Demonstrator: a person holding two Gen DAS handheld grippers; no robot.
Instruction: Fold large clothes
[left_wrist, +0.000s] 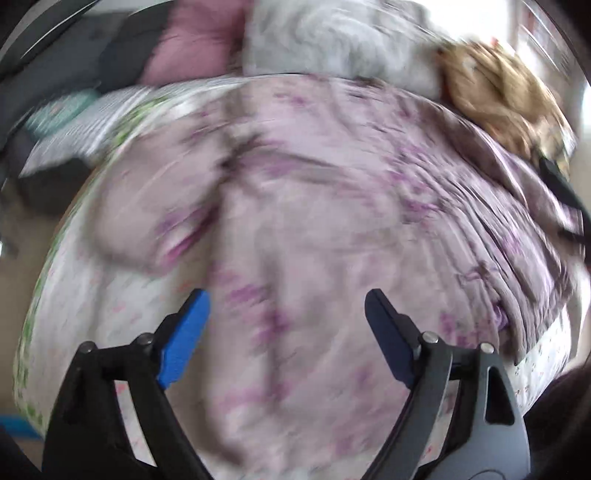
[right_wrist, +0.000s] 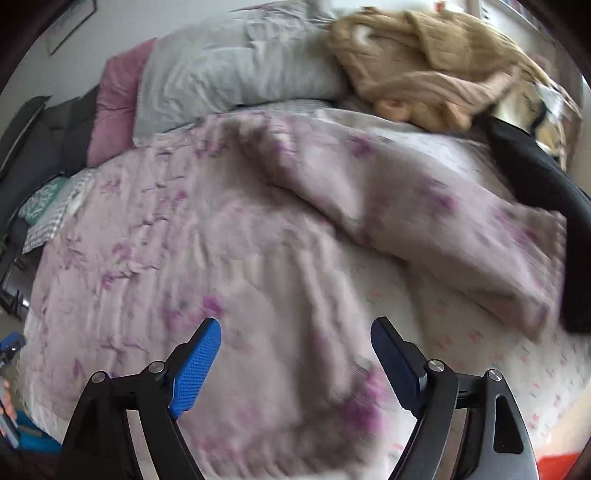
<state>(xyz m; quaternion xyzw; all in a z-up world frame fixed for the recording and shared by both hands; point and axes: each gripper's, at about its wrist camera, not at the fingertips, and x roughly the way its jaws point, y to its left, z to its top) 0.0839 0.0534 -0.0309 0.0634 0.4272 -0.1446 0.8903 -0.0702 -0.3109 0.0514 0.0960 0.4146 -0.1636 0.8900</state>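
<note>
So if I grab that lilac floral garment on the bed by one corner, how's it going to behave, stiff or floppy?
Probably floppy: the lilac floral garment lies in soft wrinkles and a rolled fold, so a corner lift would likely drape and trail. It looks thin, so likely light for its spread. It may drag across the bed sheet rather than slide cleanly.

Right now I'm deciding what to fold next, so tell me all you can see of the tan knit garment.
The tan knit garment looks like a chunky cable-knit sweater, heaped unfolded at the far side of the bed. It lies bunched against the grey pillow, above the lilac floral cover, with dark fabric beside it. No gripper touches it.
</note>
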